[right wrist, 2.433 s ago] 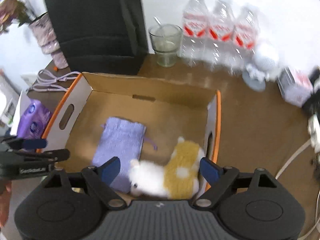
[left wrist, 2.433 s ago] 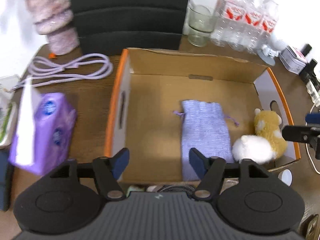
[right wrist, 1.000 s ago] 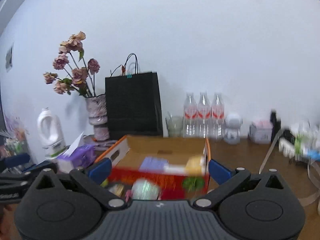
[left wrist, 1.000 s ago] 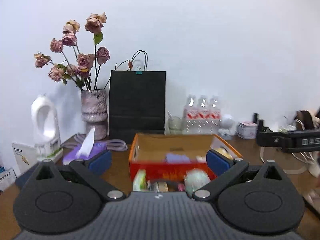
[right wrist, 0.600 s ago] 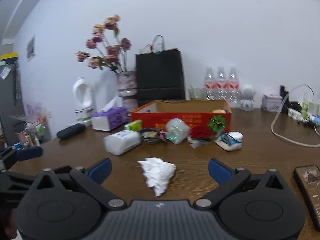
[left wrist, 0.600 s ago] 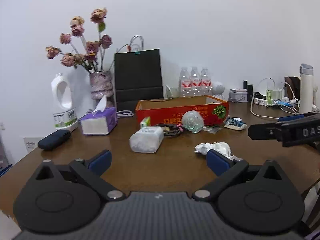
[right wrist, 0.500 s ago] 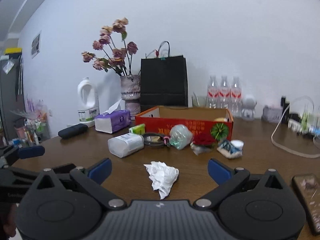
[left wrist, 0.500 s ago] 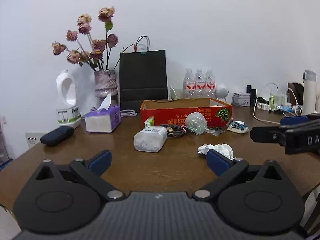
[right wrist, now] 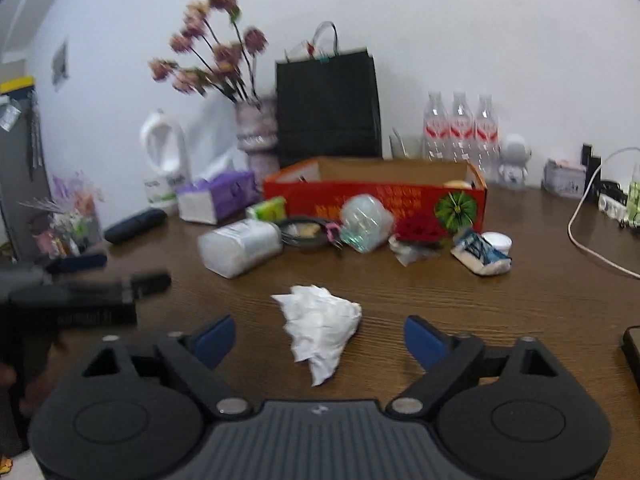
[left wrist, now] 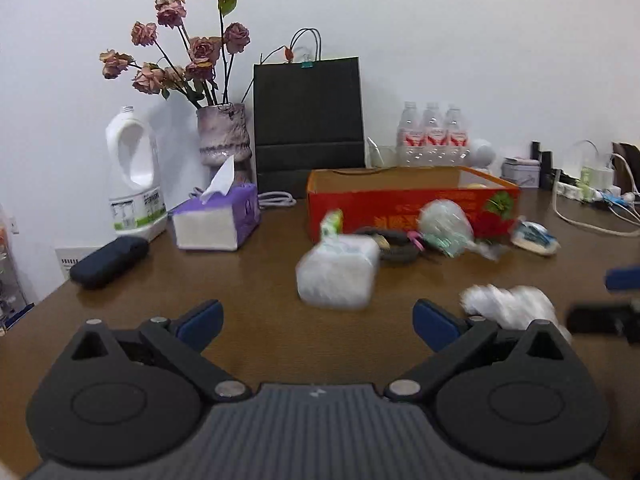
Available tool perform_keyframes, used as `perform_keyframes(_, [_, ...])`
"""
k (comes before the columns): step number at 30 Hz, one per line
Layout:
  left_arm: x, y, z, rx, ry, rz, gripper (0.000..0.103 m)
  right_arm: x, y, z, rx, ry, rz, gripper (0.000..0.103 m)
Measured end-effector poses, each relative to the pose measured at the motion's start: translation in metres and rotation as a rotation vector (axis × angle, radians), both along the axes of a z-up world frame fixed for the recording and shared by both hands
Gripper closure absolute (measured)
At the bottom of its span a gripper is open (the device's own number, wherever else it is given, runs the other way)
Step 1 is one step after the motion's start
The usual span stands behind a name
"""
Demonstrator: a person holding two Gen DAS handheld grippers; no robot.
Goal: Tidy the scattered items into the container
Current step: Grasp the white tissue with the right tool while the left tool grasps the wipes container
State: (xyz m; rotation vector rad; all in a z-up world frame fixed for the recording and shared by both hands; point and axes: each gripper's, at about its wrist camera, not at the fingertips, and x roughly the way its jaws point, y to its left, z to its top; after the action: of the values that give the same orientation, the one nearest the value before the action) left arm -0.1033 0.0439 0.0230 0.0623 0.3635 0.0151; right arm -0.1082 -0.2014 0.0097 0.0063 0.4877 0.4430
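A red cardboard box (left wrist: 408, 200) (right wrist: 376, 196) stands open-topped mid-table. In front of it lie a white plastic packet (left wrist: 338, 272) (right wrist: 240, 246), a green packet (right wrist: 266, 208), a dark coiled cable (right wrist: 304, 232), a clear crumpled bag (right wrist: 366, 222), a red flower (right wrist: 418, 228) and a blue-white wrapper (right wrist: 482, 258). A crumpled white tissue (right wrist: 320, 326) (left wrist: 506, 304) lies nearest. My right gripper (right wrist: 318, 338) is open, with the tissue between its fingers. My left gripper (left wrist: 316, 322) is open and empty, low over the table before the white packet.
A purple tissue box (left wrist: 218, 222), a white jug (left wrist: 134, 176), a flower vase (left wrist: 224, 140), a black paper bag (left wrist: 310, 120) and water bottles (left wrist: 432, 132) stand behind. A dark case (left wrist: 108, 262) lies left. Cables and a power strip (left wrist: 588, 196) lie right. A phone (right wrist: 632, 346) lies at the right edge.
Both grippers have swung back from over the box to low over the table's front. In the last half second both moved forward; the tissue now lies between the right fingers.
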Motion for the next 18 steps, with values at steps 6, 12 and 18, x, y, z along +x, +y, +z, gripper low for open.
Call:
perform_keyframes(6, [0.093,0.010,0.006,0.009,0.101,-0.170,0.000,0.044,0.004,-0.001,0.001,0.078,-0.004,0.060])
perform_keyframes(12, [0.138,0.020,-0.010,-0.111,0.290,-0.176,0.034,0.067,0.017,-0.009,-0.053,0.125,0.040,0.061])
perform_keyframes(18, [0.131,0.009,-0.012,-0.128,0.330,-0.155,0.035,0.084,0.023,-0.016,-0.142,0.141,0.054,0.075])
